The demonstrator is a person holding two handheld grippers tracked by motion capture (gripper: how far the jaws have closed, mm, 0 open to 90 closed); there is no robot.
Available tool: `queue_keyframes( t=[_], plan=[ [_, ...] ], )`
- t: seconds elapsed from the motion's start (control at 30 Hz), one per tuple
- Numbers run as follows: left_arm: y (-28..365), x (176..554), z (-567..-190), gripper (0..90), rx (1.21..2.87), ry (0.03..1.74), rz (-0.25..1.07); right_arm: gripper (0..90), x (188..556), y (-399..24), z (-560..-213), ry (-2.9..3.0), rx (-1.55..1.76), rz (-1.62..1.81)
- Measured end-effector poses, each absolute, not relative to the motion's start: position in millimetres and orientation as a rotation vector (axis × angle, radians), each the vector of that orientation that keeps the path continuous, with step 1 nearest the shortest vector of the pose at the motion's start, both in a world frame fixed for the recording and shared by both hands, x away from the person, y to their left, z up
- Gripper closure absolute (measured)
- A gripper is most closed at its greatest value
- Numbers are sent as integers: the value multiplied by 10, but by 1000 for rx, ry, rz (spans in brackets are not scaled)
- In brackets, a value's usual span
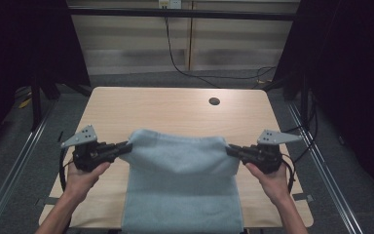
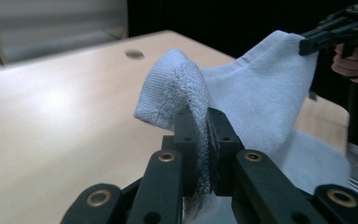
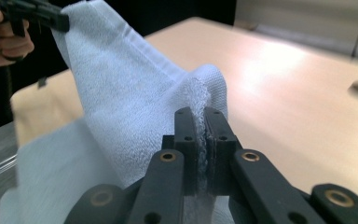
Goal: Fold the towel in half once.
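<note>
towel (image 1: 180, 180) in pale blue carries no legible label or writing. left gripper (image 1: 124, 146) has its jaws clamped tight on the towel's left top corner, cloth pinched between the pads. right gripper (image 1: 230, 149) is likewise closed on the right top corner. the top edge hangs lifted between them over the wooden table (image 1: 165, 109); the lower part drapes off the near edge.

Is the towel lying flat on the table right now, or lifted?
Partly lifted. The left gripper and right gripper each pinch a far corner of the towel and hold that edge raised; its near part lies on the table.
</note>
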State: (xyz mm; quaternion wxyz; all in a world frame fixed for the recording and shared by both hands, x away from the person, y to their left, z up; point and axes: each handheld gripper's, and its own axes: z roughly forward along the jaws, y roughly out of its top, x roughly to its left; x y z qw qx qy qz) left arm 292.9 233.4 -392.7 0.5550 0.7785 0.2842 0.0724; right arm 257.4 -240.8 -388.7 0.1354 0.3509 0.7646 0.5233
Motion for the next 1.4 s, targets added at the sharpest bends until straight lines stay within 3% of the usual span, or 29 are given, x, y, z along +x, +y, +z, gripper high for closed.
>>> queue_keyframes(
  t=[0.33, 0.57, 0.77, 1.03, 1.4],
  plan=[
    [2395, 2528, -4419, 844, 1932, 736, 60, 856, 2136, -2413, -4341, 2346, 1097, 1416],
    [2354, 2410, -4845, 844, 2053, 821, -45, 855, 2029, -2318, -4750, 2489, 1171, 1320],
    [2304, 2393, -4992, 840, 2121, 806, -68, 851, 2005, -2283, -4844, 2550, 1199, 1251],
    [2262, 2701, -5037, 845, 2103, 815, 4, 860, 2197, -2239, -4959, 2516, 1230, 1173],
    [2252, 3523, -5048, 844, 2071, 940, 125, 863, 3032, -2133, -5000, 2423, 1266, 1139]
  ],
)
